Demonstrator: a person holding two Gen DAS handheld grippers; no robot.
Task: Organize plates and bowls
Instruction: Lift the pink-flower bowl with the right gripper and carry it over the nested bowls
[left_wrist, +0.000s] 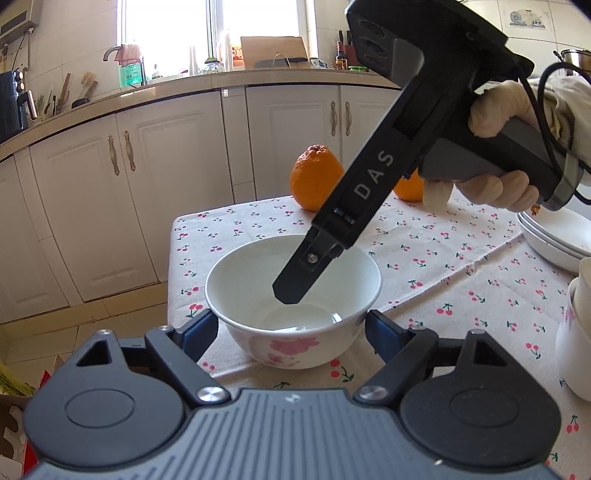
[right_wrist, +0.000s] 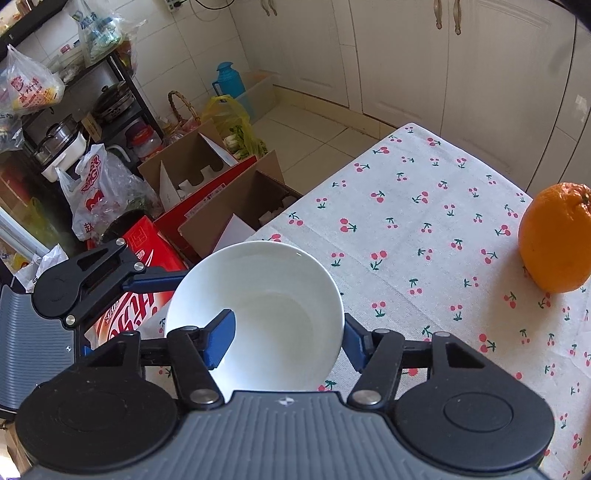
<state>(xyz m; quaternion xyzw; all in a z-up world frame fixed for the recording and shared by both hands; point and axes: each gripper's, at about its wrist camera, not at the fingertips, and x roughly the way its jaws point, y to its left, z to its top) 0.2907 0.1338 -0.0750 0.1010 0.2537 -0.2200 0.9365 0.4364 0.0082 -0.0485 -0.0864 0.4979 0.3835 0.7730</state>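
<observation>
Jaws of both grippers wide apart, right gripper (right_wrist: 284, 338) straddling bowl (right_wrist: 258, 314) wall, left gripper (left_wrist: 291, 334) flanking it.

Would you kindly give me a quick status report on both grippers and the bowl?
Right gripper open, one finger inside the bowl, one outside its rim. Left gripper open, straddling the bowl, apparently not gripping. Bowl on the table. Oranges beyond, not in the way.
</observation>
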